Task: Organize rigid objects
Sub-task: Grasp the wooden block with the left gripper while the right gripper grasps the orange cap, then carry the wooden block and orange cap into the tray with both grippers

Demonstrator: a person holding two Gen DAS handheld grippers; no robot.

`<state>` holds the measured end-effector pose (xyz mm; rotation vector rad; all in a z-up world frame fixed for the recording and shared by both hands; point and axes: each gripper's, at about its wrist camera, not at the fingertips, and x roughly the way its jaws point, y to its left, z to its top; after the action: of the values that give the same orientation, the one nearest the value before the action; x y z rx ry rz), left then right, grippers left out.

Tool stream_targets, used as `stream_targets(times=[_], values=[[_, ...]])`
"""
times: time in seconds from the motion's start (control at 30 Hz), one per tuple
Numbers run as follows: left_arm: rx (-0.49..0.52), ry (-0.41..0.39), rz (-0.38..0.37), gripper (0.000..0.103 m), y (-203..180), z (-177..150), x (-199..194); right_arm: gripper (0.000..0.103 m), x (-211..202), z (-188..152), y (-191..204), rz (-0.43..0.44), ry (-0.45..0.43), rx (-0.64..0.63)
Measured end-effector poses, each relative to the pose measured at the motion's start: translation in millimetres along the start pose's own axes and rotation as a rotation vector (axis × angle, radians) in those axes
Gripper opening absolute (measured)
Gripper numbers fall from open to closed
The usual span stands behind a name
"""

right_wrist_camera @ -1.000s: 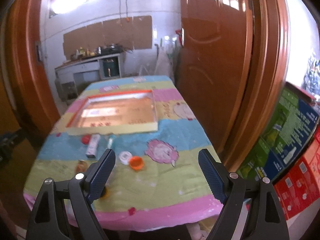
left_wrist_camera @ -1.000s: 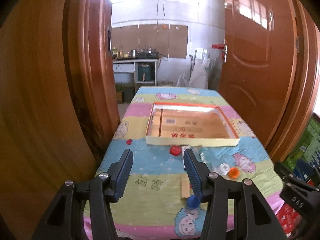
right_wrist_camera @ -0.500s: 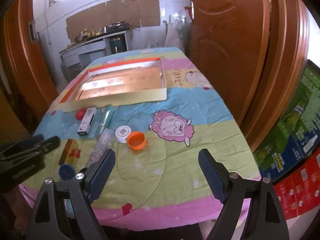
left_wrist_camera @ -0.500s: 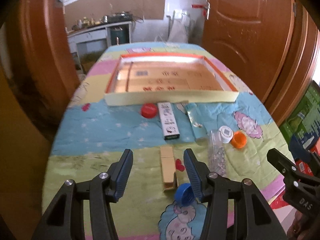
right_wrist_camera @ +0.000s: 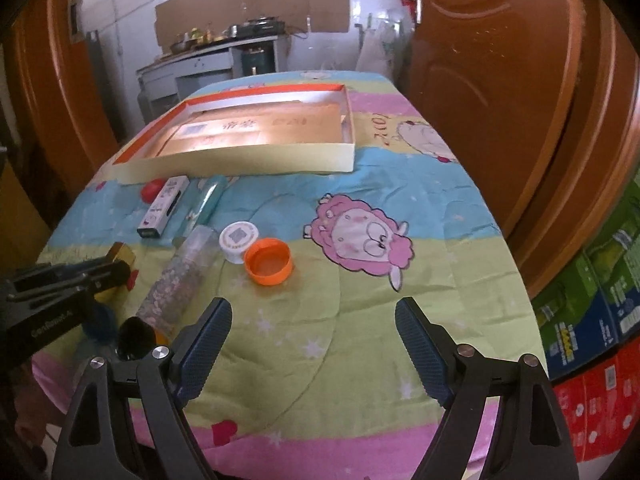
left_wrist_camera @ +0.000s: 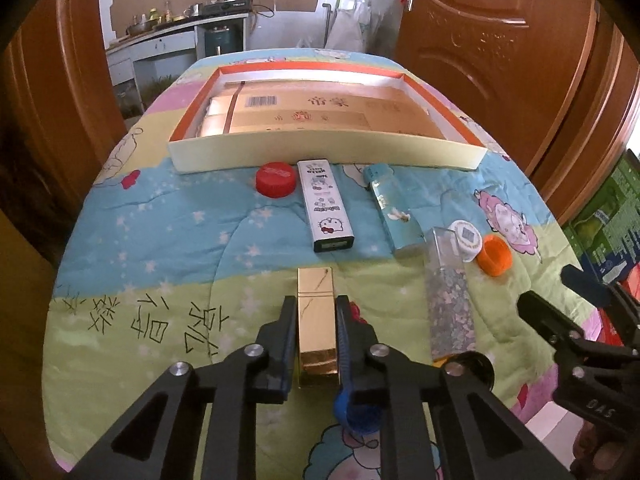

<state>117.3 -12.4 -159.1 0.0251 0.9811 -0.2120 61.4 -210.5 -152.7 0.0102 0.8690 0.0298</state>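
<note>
My left gripper (left_wrist_camera: 316,304) is shut on a gold box (left_wrist_camera: 316,280) that lies on the quilted table cover. Ahead of it lie a red cap (left_wrist_camera: 276,179), a white cartoon-cat box (left_wrist_camera: 326,208), a teal box (left_wrist_camera: 394,210) and a clear box of speckled bits (left_wrist_camera: 450,296). A white cap (right_wrist_camera: 238,240) and an orange cap (right_wrist_camera: 268,260) sit side by side. My right gripper (right_wrist_camera: 313,308) hangs over bare cover just short of the orange cap, its jaws closing slightly with nothing between them. A shallow orange-rimmed tray (left_wrist_camera: 320,152) stands behind.
A blue cap (left_wrist_camera: 356,412) lies under my left gripper's right finger, and a black cap (left_wrist_camera: 476,364) sits at the clear box's near end. Wooden doors flank the table. Coloured cartons (right_wrist_camera: 592,304) are stacked to the right.
Both grippers have come down and tilted toward the table. The left one was open above the gold box and has shut on it. The right one stays wide.
</note>
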Motion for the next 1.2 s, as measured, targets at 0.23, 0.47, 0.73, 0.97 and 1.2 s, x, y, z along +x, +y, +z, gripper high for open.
stream_targets(times=[0.23, 0.47, 0.73, 0.97, 1.2], values=[[0.009, -0.01, -0.004, 0.018, 1, -1, -1, 0.065, 16, 7, 17, 0.029, -0.001, -0.103], [-0.001, -0.023, -0.012, 0.018, 3, 1, -4, 0.03, 33, 16, 23, 0.063, 0.006, -0.144], [-0.02, -0.04, -0.038, 0.018, 10, 4, -9, 0.03, 22, 21, 21, 0.084, -0.019, -0.12], [-0.023, -0.067, -0.047, 0.018, 15, 12, -20, 0.03, 2, 30, 21, 0.103, -0.057, -0.103], [-0.025, -0.095, -0.05, 0.018, 19, 27, -30, 0.03, -7, 41, 26, 0.13, -0.077, -0.101]])
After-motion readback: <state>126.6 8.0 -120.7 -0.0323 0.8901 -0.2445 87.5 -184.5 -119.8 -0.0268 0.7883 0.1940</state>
